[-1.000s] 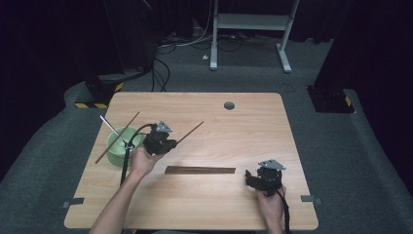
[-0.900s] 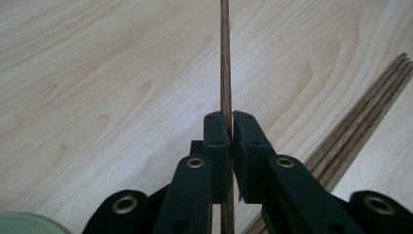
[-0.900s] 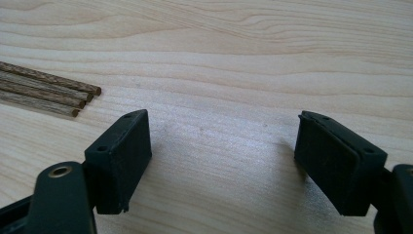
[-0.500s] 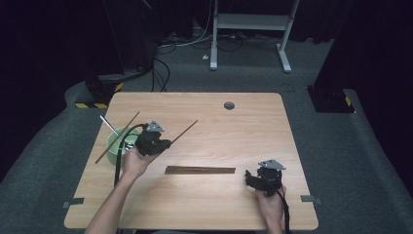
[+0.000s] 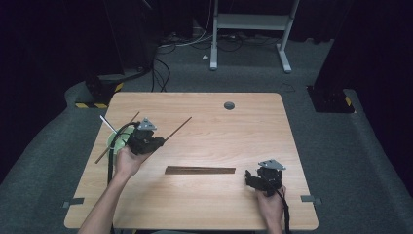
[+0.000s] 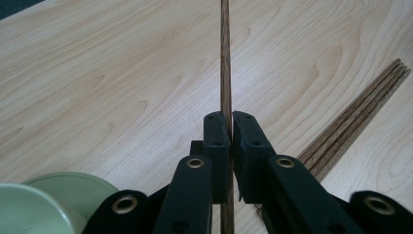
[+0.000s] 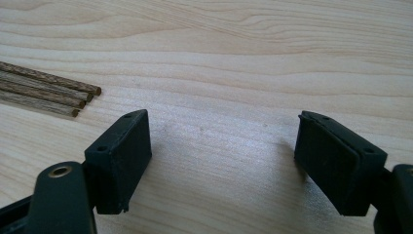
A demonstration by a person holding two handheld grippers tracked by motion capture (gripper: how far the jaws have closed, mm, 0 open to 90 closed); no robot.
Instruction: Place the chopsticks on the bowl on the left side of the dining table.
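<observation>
My left gripper hovers at the table's left, shut on a thin brown wooden stick that points away to the right. In the left gripper view the stick runs straight up from between the closed pads, and my left gripper is just right of a pale green cup. The cup holds another brown stick and a white straw. A bundle of sticks lies flat mid-table. My right gripper rests open on the table right of the bundle, nothing between its jaws.
A round dark grommet sits in the wooden table near its far edge. Beyond the table are cables, a white metal frame and dark stands on grey carpet.
The left gripper has carried its stick a little to the left and upward, closer to the green cup. The right gripper has stayed where it was.
</observation>
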